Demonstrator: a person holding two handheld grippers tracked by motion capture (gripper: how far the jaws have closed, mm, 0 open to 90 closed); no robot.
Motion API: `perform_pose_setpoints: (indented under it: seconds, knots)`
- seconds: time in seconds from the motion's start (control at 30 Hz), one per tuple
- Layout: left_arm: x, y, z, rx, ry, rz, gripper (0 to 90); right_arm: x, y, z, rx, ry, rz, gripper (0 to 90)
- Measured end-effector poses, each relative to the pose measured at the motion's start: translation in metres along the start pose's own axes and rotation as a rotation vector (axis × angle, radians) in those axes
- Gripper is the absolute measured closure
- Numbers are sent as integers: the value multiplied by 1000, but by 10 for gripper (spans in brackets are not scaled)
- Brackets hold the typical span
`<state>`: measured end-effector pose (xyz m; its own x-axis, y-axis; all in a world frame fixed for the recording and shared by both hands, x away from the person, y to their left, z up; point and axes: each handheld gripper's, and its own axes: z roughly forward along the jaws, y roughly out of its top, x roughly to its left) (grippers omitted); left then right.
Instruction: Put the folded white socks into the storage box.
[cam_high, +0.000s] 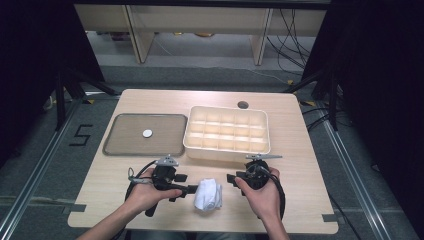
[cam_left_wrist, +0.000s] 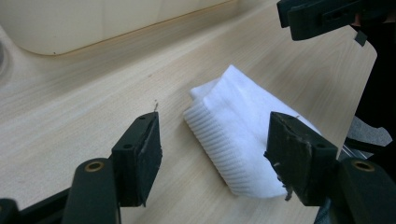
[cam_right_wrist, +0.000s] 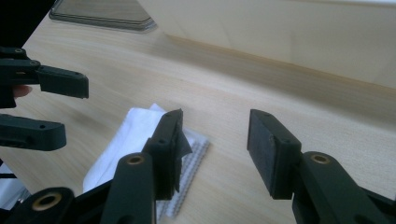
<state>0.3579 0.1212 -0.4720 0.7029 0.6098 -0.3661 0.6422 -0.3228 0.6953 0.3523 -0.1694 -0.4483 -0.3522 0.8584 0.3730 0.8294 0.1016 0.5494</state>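
A folded white cloth (cam_high: 208, 195) lies near the table's front edge, between the two grippers. My left gripper (cam_high: 187, 184) is just left of it, held in a hand with its jaws toward the cloth. In the left gripper view the left gripper (cam_left_wrist: 215, 135) is open and the ribbed cloth (cam_left_wrist: 243, 130) lies on the table just beyond the jaws, untouched. My right gripper (cam_high: 231, 180) is just right of the cloth, jaws pointing left. In the right gripper view the right gripper (cam_right_wrist: 217, 128) is open over bare table, with the cloth (cam_right_wrist: 133, 135) behind its left jaw.
A cream box (cam_high: 227, 131) with several compartments stands behind the grippers. A grey tray (cam_high: 125, 135) at the back left holds a small white disc (cam_high: 147, 133). A round hole (cam_high: 243, 105) sits near the table's far edge. Bare wood lies left and right of the hands.
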Motion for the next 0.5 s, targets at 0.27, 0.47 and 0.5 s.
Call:
perform_pose_setpoints:
  seconds: [0.27,0.47,0.5]
  knots:
    - [-1,13,8,38,-11,18,348,-8,-4,1,15,26,24,550]
    - [-3,20,13,62,11,19,347,-12,-8,0,32,23,25,544]
    - [-3,21,13,70,3,15,347,-13,-9,0,33,22,18,542]
